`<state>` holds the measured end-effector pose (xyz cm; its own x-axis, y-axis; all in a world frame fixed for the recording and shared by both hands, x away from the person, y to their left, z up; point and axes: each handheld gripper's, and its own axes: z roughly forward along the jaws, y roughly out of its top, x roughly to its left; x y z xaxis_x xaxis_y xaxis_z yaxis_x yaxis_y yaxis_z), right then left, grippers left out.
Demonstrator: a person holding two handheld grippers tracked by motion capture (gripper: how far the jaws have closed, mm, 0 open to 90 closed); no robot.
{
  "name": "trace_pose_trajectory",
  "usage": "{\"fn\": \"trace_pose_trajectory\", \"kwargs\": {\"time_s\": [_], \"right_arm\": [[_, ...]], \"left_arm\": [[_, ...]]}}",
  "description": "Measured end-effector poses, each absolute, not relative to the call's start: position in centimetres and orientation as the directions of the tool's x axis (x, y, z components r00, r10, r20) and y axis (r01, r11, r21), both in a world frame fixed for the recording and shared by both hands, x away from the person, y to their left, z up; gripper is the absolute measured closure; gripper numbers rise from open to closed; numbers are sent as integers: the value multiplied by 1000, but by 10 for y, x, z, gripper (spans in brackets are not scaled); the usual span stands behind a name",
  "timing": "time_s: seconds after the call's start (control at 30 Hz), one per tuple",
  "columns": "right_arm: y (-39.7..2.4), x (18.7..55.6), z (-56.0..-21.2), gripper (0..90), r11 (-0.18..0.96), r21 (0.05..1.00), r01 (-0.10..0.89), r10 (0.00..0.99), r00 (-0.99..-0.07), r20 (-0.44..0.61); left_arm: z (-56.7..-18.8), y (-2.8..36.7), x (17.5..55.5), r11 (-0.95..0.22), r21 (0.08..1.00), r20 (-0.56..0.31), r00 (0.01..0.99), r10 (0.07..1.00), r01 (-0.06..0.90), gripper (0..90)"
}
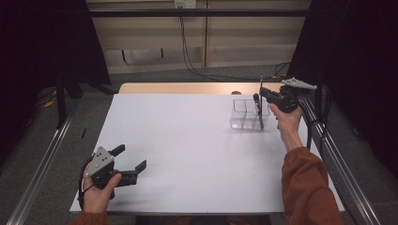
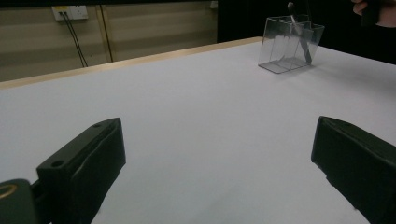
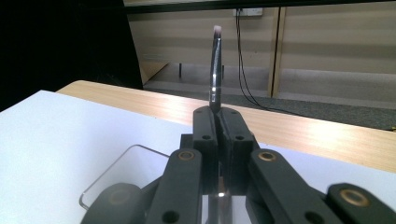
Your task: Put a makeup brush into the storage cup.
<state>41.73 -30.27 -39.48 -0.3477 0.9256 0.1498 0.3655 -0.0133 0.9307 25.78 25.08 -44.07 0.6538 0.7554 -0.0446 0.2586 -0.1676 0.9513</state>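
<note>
I am holding the thin dark brush [image 3: 215,70] tight in my right tongs [image 3: 218,116] above the clear plastic box [image 1: 244,114], my left tongs [image 1: 130,158] are wide apart, and a tilt could knock the box over.

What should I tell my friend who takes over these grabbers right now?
Right gripper: shut on a thin dark brush, held upright over the clear box at the table's far right.
Left gripper: open and empty, near the table's front left edge.
Box: clear, with compartments; the brush's lower end reaches down into one. Whether it touches the bottom I cannot tell.
Done: brush gripped and at the box.
Left, probably: let go of the brush so it stands in the box, then pull the right gripper away.
</note>
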Motion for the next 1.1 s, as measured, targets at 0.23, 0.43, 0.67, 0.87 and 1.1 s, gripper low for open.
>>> {"fn": "trace_pose_trajectory", "kwargs": {"time_s": [0.23, 0.43, 0.67, 0.87, 1.1], "right_arm": [[-308, 416, -404, 863, -24, 926, 376, 928, -337, 161], [-309, 415, -409, 863, -30, 923, 383, 929, -329, 167], [-312, 413, -413, 865, -31, 920, 390, 931, -324, 168], [-313, 411, -415, 865, -28, 919, 394, 932, -322, 166], [-314, 410, -418, 863, -32, 916, 400, 932, -320, 173]], "left_arm": [[-441, 251, 258, -170, 952, -41, 655, 755, 256, 29], [-440, 251, 258, -168, 952, -42, 656, 754, 254, 29], [-440, 251, 258, -172, 952, -38, 656, 754, 252, 29], [-440, 251, 258, -174, 952, -35, 655, 754, 252, 29], [-440, 251, 258, -175, 952, -35, 656, 754, 252, 29]]}}
